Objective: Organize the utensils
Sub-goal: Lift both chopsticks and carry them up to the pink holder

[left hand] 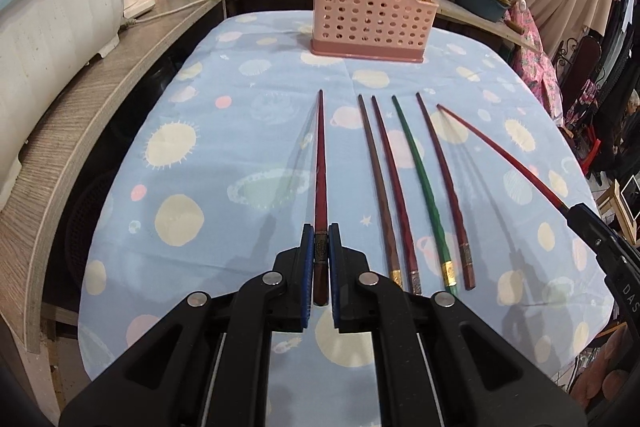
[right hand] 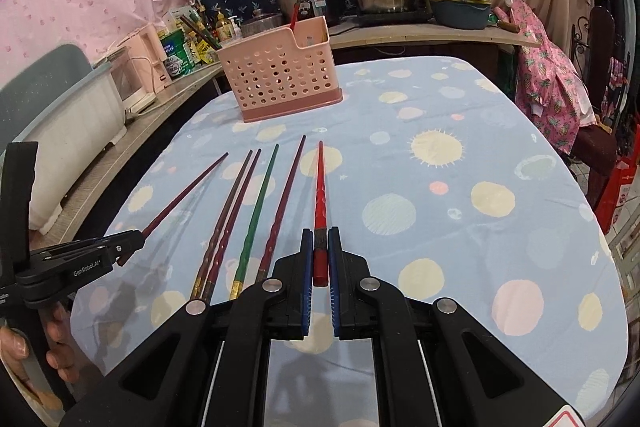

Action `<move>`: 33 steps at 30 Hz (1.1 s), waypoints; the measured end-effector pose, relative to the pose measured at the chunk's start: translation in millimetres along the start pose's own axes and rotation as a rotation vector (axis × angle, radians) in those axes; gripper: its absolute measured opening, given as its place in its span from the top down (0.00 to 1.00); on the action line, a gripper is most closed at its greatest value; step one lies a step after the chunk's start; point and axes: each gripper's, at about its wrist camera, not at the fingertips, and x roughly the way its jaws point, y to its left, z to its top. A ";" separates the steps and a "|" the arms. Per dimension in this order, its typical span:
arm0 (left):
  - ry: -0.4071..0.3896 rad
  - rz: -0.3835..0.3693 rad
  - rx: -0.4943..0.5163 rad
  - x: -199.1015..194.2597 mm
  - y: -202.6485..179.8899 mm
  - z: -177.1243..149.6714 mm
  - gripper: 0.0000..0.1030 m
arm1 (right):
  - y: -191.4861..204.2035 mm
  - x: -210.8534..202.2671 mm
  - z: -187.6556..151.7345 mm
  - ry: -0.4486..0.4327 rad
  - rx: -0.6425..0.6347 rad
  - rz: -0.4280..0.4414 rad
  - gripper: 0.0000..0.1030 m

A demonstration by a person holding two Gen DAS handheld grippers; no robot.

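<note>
Each gripper, left (left hand: 320, 239) and right (right hand: 320, 243), clamps one chopstick above four loose chopsticks (left hand: 404, 187); only the right view shows bare cloth (right hand: 460, 227) rightward.

Chopsticks (right hand: 192, 27) behind pink holder (right hand: 276, 75), lower parts hidden.

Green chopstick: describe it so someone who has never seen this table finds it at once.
On the blue planet-print tablecloth, in front of the pink perforated holder, four chopsticks lie side by side. The green chopstick is third from the left in the left wrist view. It is the only green one, with a gold band near its thick end; its neighbours are dark red or brown.
</note>
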 end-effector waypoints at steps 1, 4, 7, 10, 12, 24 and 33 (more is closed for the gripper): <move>-0.005 0.000 -0.002 -2.0 0.3 2.5 0.93 | 0.4 -2.3 4.1 -0.011 -0.002 0.000 0.93; -0.027 -0.005 -0.006 -10.0 1.0 12.6 0.93 | 1.1 -8.7 18.5 -0.044 -0.007 0.003 0.93; -0.054 -0.007 -0.008 -18.1 1.7 24.3 0.93 | 1.2 -15.1 33.8 -0.079 -0.006 0.009 0.93; -0.080 -0.008 -0.014 -25.2 1.9 37.7 0.93 | 2.3 -20.9 48.8 -0.118 -0.009 0.008 0.93; -0.096 -0.010 -0.020 -29.0 2.7 47.1 0.93 | 2.3 -23.3 58.8 -0.141 -0.008 0.008 0.93; -0.192 -0.008 -0.037 -44.1 3.8 104.2 0.93 | 1.6 -20.6 115.1 -0.226 0.010 0.018 0.93; -0.236 -0.022 -0.073 -46.3 8.2 147.8 0.93 | 0.2 -7.6 149.9 -0.244 0.030 0.032 0.93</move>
